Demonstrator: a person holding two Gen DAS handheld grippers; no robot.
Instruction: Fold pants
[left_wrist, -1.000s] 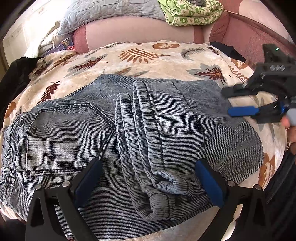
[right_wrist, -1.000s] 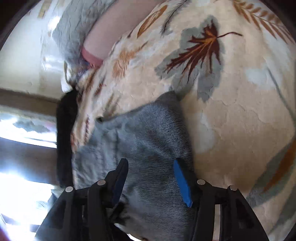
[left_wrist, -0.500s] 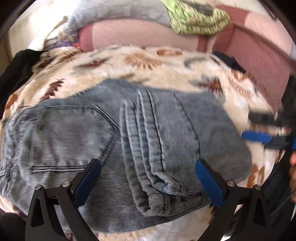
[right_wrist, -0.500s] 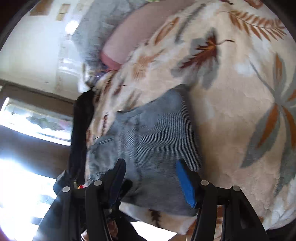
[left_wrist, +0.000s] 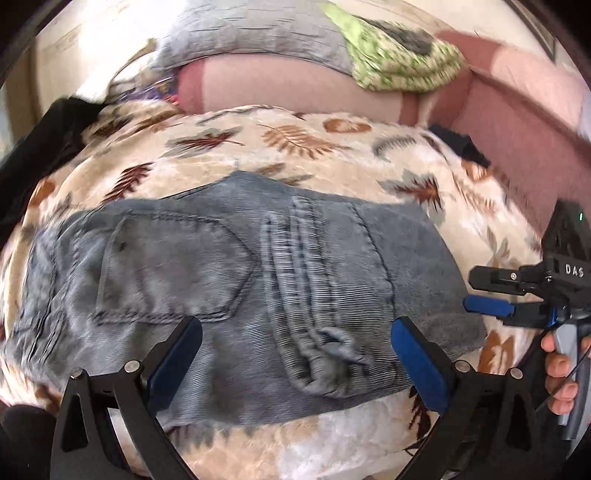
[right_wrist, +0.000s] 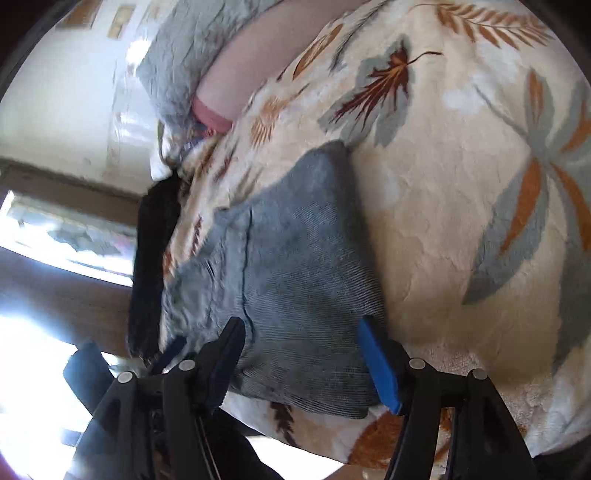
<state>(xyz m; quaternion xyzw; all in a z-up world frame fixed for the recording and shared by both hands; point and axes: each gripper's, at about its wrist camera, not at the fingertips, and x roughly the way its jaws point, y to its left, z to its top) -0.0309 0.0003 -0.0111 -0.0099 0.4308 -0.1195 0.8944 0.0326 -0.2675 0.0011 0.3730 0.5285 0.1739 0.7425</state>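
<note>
Grey-blue denim pants (left_wrist: 236, 295) lie folded into a flat stack on a leaf-print blanket (left_wrist: 303, 144), back pocket at the left, bunched waistband near the front middle. My left gripper (left_wrist: 295, 362) is open and empty, held above the stack's near edge. My right gripper (left_wrist: 476, 291) shows at the right in the left wrist view, open, beside the stack's right edge. In the right wrist view the right gripper (right_wrist: 306, 354) is open over the pants' (right_wrist: 295, 266) corner, holding nothing.
A pink sofa back (left_wrist: 288, 88) runs behind the blanket, with a grey pillow (left_wrist: 258, 33) and a green patterned cloth (left_wrist: 402, 62) on top. Dark cloth (left_wrist: 48, 140) lies at the blanket's left edge and a small dark item (left_wrist: 461, 147) at the right.
Both grippers have drawn back from the pants toward the near edge. The right gripper has dropped lower at the right. The pants lie as before.
</note>
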